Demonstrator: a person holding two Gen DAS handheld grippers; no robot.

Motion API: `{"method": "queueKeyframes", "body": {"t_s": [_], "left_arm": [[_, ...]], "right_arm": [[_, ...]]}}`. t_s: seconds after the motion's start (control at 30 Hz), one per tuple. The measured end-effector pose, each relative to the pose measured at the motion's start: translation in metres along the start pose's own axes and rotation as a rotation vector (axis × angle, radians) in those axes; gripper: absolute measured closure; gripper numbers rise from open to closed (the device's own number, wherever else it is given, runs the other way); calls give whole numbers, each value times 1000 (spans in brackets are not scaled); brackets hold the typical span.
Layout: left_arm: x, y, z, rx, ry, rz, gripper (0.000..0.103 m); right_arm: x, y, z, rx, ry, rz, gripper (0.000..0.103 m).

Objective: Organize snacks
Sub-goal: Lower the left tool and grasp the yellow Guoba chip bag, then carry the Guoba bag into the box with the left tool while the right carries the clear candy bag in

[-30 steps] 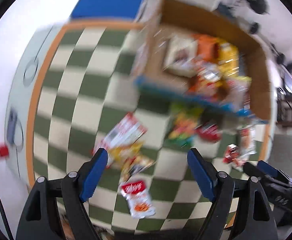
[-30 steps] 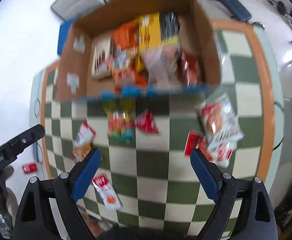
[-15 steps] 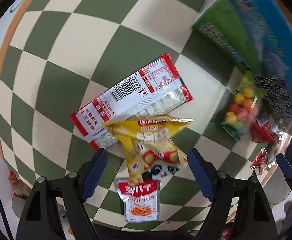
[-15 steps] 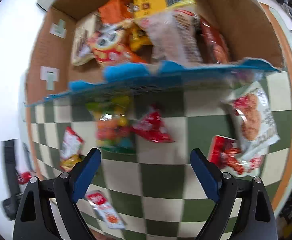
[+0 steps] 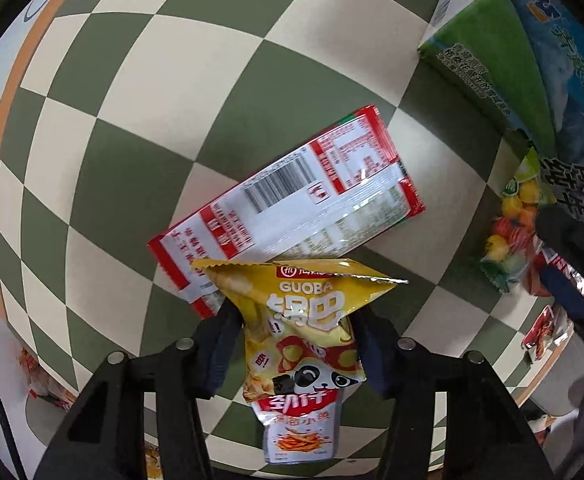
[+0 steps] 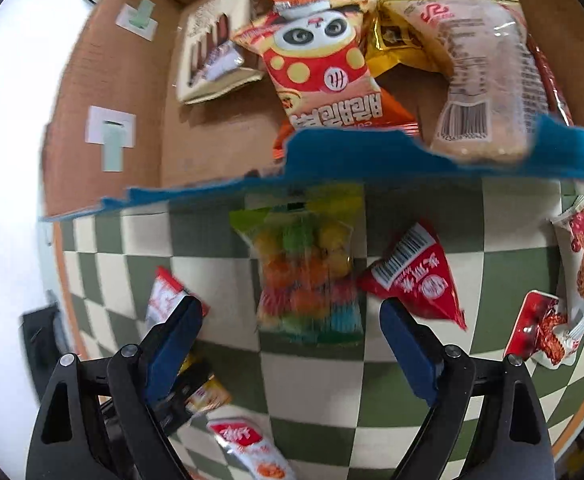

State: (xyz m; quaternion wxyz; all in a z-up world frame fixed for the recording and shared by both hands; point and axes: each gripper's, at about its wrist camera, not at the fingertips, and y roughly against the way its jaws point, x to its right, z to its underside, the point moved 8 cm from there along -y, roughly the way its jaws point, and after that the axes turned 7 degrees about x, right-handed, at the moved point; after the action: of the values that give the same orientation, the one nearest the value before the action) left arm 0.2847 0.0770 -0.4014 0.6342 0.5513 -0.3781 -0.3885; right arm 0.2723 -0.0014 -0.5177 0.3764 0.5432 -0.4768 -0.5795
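Yellow crinkled foil snack bag with a panda print [image 5: 300, 320] sits between the blue pads of the left gripper [image 5: 296, 344]; the jaws are closing and the pads already press its sides, so the foil bunches and its top seam flares. It lies partly over a long red-and-white plastic packet, barcode side up [image 5: 288, 204], and a small red-and-clear sachet of orange strips [image 5: 300, 432] pokes out beneath it. The grip sits at the bag's narrow waist, probably so only this one is caught and not the packets under it.

To the right, a clear bag of multicoloured round candies [image 6: 308, 276] lies on the green-and-cream checkered tabletop [image 6: 312, 392], just in front of the brown cardboard box with a torn blue front edge [image 6: 104, 92]. Right gripper [image 6: 292, 340] hovers above it, jaws wide apart, nothing between the pads; the candy bag is framed between them, likely the next pick. A red triangular pouch with a barcode [image 6: 416, 276] lies beside the candy.

Box already holds several snacks; several packets remain on the table, so the sorting looks only part done.
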Motion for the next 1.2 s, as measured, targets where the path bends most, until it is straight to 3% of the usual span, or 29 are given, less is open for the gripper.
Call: {"method": "queueKeyframes", "body": {"t_s": [0.07, 0.17, 0.3, 0.67, 0.87, 1.07, 1.2], "left_arm": [[-4, 1, 4, 11, -10, -12, 52], [-6, 2, 7, 22, -25, -23, 52], [-10, 7, 13, 55, -54, -29, 55], [20, 42, 45, 129, -173, 2, 60], [49, 83, 64, 181, -264, 46, 60], [93, 149, 41, 249, -351, 112, 60], [126, 184, 7, 296, -417, 139, 60]], "right_arm": [[-1, -10, -1, -8, 2, 18, 18], [0, -26, 2, -21, 24, 77, 39], [-2, -26, 6, 20, 72, 109, 50], [13, -2, 48, 30, 83, 46, 52], [15, 26, 68, 47, 80, -20, 52], [24, 78, 67, 88, 50, -94, 52], [32, 127, 47, 139, 31, -134, 52]]}}
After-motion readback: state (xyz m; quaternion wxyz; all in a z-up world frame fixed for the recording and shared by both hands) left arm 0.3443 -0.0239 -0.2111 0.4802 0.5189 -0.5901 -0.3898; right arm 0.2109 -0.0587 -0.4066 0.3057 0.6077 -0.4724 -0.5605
